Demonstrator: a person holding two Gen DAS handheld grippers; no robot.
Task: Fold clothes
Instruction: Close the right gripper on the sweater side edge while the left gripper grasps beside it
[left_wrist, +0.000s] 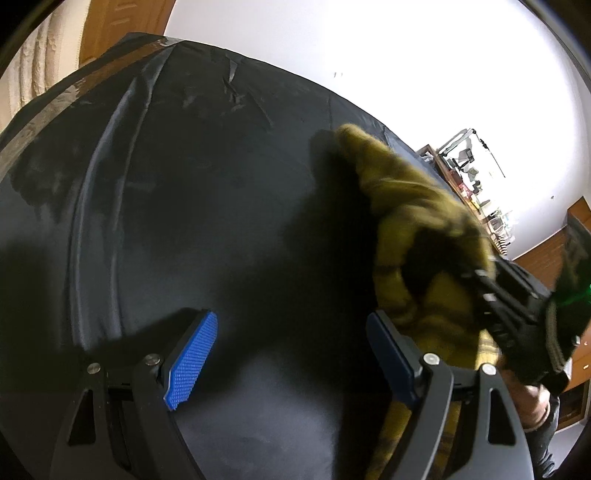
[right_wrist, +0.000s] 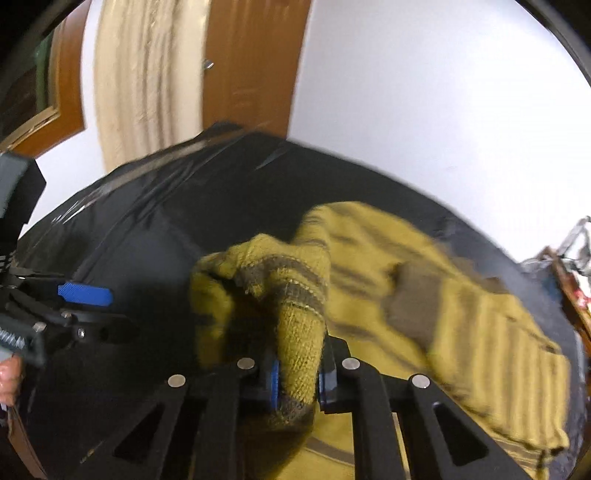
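Between the blue pads of the right gripper (right_wrist: 297, 384), the jaws are clamped narrowly on a knitted, brown-striped fold of the mustard sweater (right_wrist: 424, 295), which rises out of the grip as a bunched hump and spreads away to the right over the bench (right_wrist: 147, 229). The rest of the garment lies rumpled on that black, sheeted surface, its ribbed hem toward the right edge and a brown patch near its middle; motion blur softens the details. In the left wrist view the left gripper (left_wrist: 291, 354) has its jaws wide apart with nothing between them, only the dark bench (left_wrist: 184, 184) showing below. The sweater (left_wrist: 402, 221) sits to the right of these open jaws, its cloth hanging just beside the outer face of the right-hand finger, while the right gripper (left_wrist: 517, 310) holds it farther right. Beyond the bench stand a white wall (right_wrist: 424, 92), a cream curtain (right_wrist: 147, 81) and a wooden door (right_wrist: 251, 66).
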